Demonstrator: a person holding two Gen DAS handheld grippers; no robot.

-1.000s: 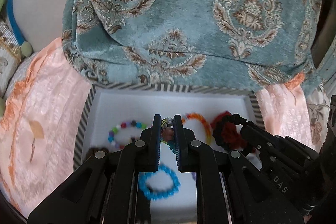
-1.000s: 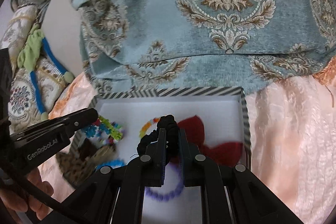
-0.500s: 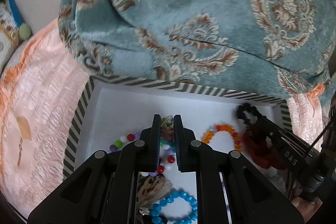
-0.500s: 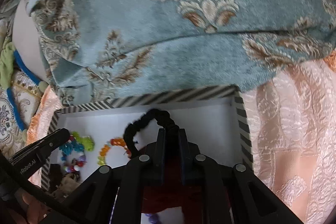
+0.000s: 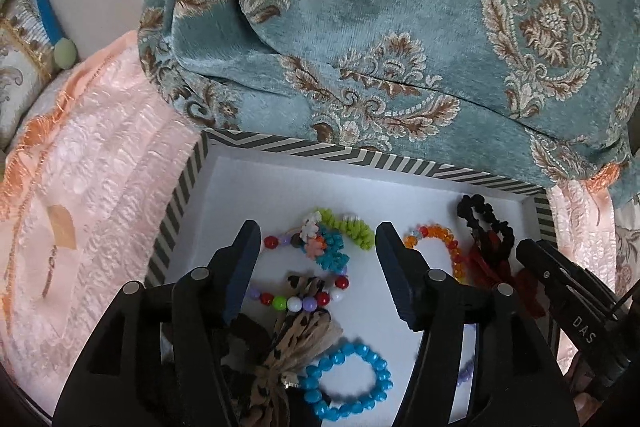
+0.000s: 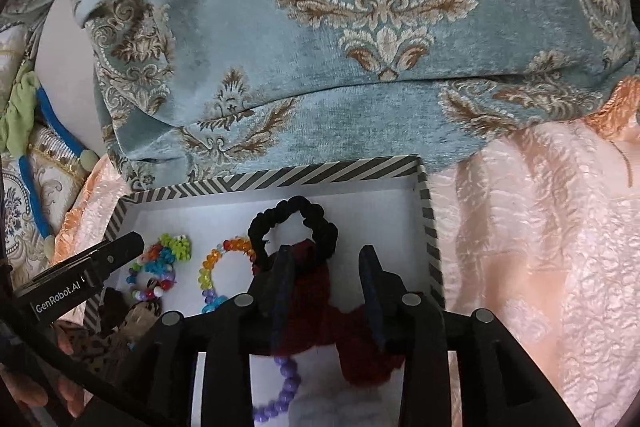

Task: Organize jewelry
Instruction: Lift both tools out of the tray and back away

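Box (image 5: 372,163): striped cardboard rim, white floor.
Scrunchie (image 6: 294,227): black, ruffled loop, just ahead of right claw (image 6: 326,287).
Claws: right and left claw (image 5: 316,267) both spread, empty.

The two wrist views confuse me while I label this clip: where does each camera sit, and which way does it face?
Left wrist: on the left gripper, jaws open, looking down into the striped box; the right gripper pokes in at right.
Right wrist: on the right gripper, jaws open, facing the black scrunchie; the left gripper enters at left.
Shared: box, orange bracelet, teal cushion.
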